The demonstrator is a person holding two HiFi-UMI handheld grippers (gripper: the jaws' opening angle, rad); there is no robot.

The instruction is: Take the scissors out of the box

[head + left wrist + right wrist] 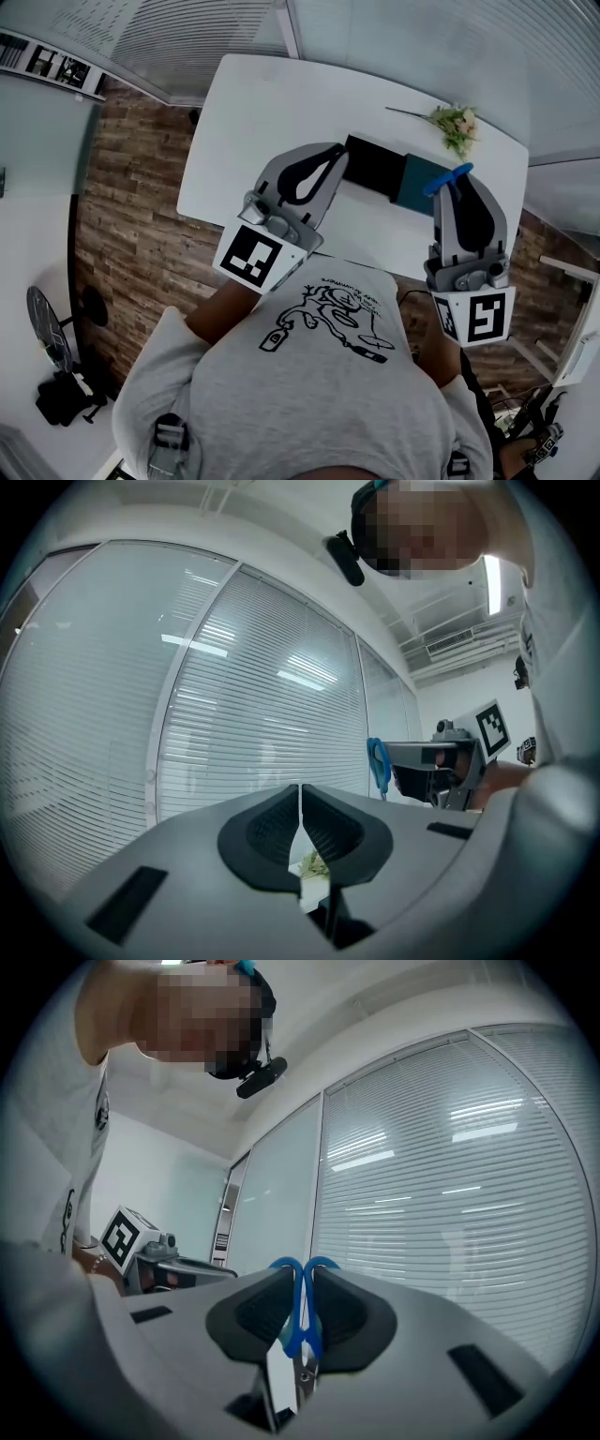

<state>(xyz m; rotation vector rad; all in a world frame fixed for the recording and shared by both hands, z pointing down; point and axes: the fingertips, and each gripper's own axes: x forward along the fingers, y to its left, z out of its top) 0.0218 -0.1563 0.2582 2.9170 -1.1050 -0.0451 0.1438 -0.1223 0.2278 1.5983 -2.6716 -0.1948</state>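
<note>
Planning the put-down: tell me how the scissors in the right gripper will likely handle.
The scissors look stiff: metal blades and blue plastic handles, so they probably won't flop. The right gripper pinches them across a narrow part, so they may pivot or slip if swung. Slim against the jaws, they are likely light.

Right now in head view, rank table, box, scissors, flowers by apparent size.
1. table
2. box
3. flowers and scissors: unranked; the scissors sit nearer the camera, partly hidden in the right gripper.
</note>
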